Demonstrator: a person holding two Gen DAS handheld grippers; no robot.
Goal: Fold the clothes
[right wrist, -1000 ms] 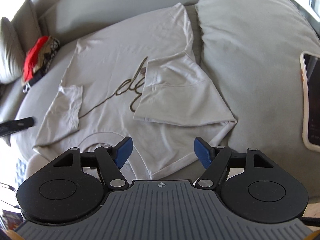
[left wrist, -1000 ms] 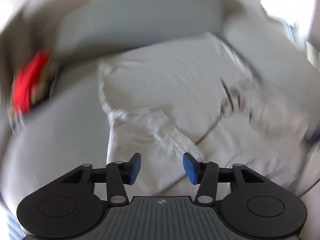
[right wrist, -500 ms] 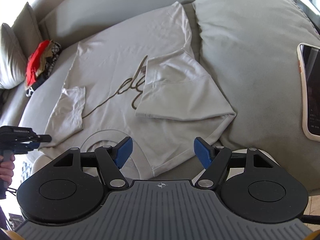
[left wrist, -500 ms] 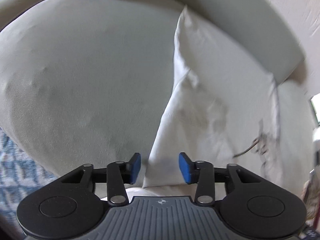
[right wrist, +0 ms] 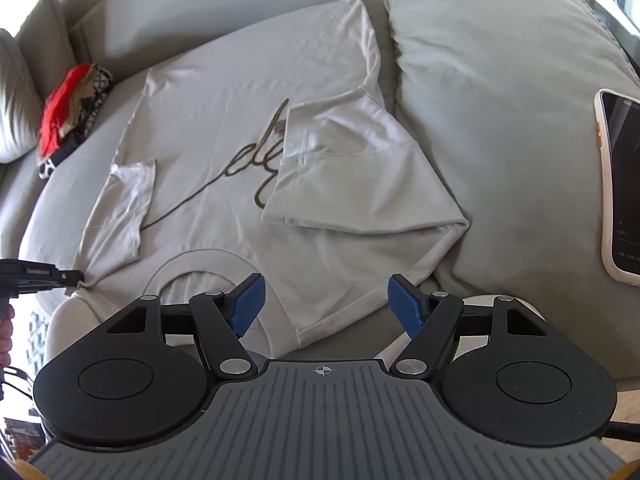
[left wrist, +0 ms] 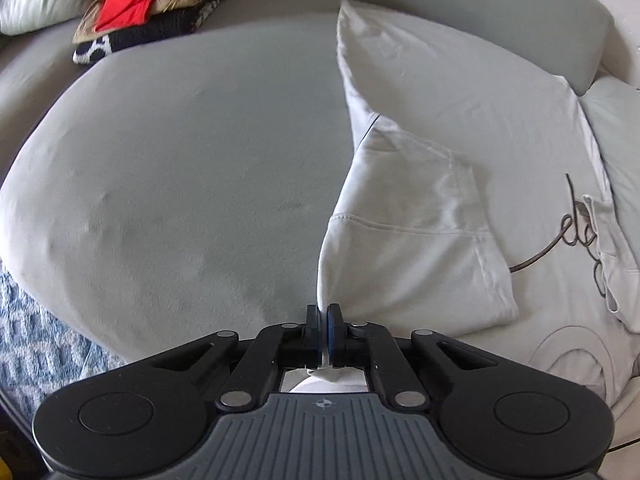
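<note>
Left gripper (left wrist: 323,312) pinches shoulder corner of white T-shirt (right wrist: 224,136). Shirt lies flat on sofa (right wrist: 480,100), long axis front-to-back, collar toward cameras, hem toward backrest. Right gripper (right wrist: 323,305) spread above collar edge.

My left gripper (left wrist: 323,316) and right gripper (right wrist: 323,303) match: black linkage arms, silver rivets, blue ribbed pads (right wrist: 405,307), grey ridged housing with a crosshair mark at twelve o'clock.
</note>
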